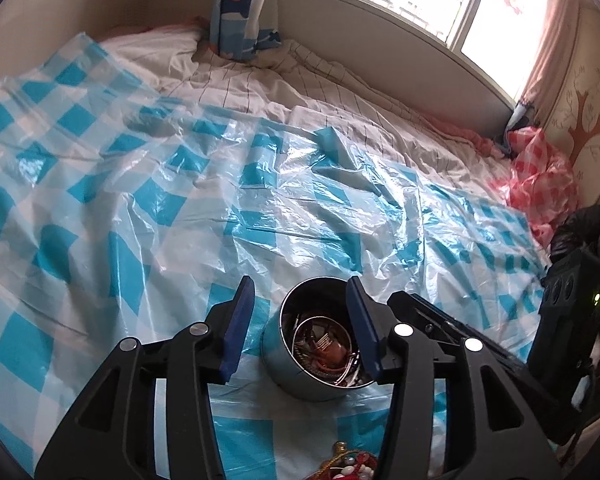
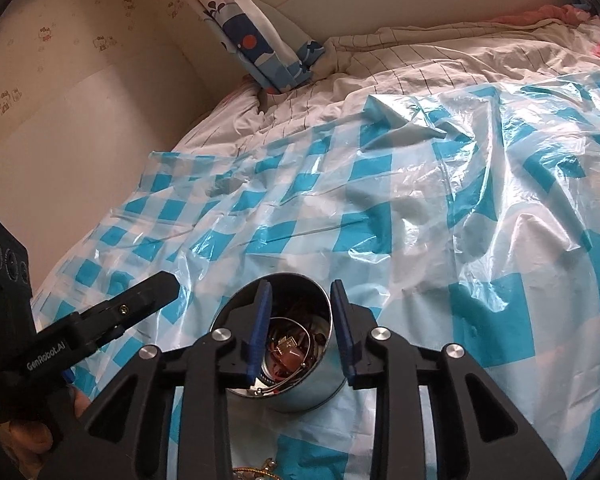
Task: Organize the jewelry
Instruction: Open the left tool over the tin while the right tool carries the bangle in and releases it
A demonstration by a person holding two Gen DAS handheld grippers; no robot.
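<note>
Shiny metal is catching the window light where a small round tin (image 1: pixel 300 360) is sitting upright on the blue-and-white checked plastic sheet (image 1: pixel 140 208) that is covering the bed, its open mouth facing up toward both cameras, so its axis is running roughly vertical with a slight lean in the soft bedding. Inside it a tangle of jewelry (image 1: pixel 324 348) is lying heaped: thin wire bangles are curling around a reddish-brown piece, with no single direction to the pile (the bangles are lying nearly flat, ringing the tin's wall). Standing open like this, the tin is probably serving as the collecting pot, which would explain why both tools are aiming down into it. In the left wrist view the left gripper (image 1: pixel 300 328) is hovering over the tin with its blue pads parted about halfway and nothing between them, its right pad overlapping the rim in the picture. In the right wrist view the right gripper (image 2: pixel 300 332) is poised straight above the mouth, its jaws parted by a narrower gap and gripping nothing, as if a piece has gone in. More beaded trinkets (image 1: pixel 352 468) are waiting on the sheet just in front of the tin, nearer the person.
</note>
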